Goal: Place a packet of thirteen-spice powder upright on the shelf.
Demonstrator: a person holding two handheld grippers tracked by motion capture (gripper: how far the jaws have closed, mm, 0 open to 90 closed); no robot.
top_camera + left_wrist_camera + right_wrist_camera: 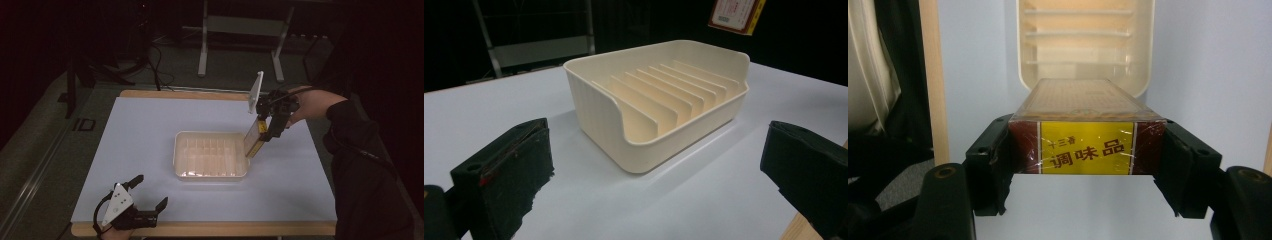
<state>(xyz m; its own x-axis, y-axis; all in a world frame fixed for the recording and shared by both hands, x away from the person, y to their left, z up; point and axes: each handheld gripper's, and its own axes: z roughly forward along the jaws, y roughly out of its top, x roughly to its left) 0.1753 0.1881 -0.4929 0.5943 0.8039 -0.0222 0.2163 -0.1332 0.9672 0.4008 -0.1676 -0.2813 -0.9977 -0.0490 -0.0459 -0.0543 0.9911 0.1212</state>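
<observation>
You are holding the seasoning box (254,138) in your right tool (266,131), which is clamping the box's near end across its width, one pad on each dark red side panel, as the right gripper view shows. The box is hanging tilted in the air, its lower end just over the right-hand rim of the cream slotted tray (178,150), which is sitting near the middle of the worktop (140,125), a little toward its right edge. Your left tool (145,192) is resting wide and empty at the near left corner of the worktop, well apart from the tray.

The likeliest trouble is the box's lower end catching on the tray's rim or on top of one of the thin dividers (659,95) instead of dropping between two of them. With the grip at one end only, a knock at the far end is going to lever the box and twist it between the pads. The clear film wrap looks slick, which is making such a slide more likely.

The tray is light plastic and nothing is bracing it, so a sideways push from the box is likely to shove it across the smooth worktop or tip it toward the far edge.
</observation>
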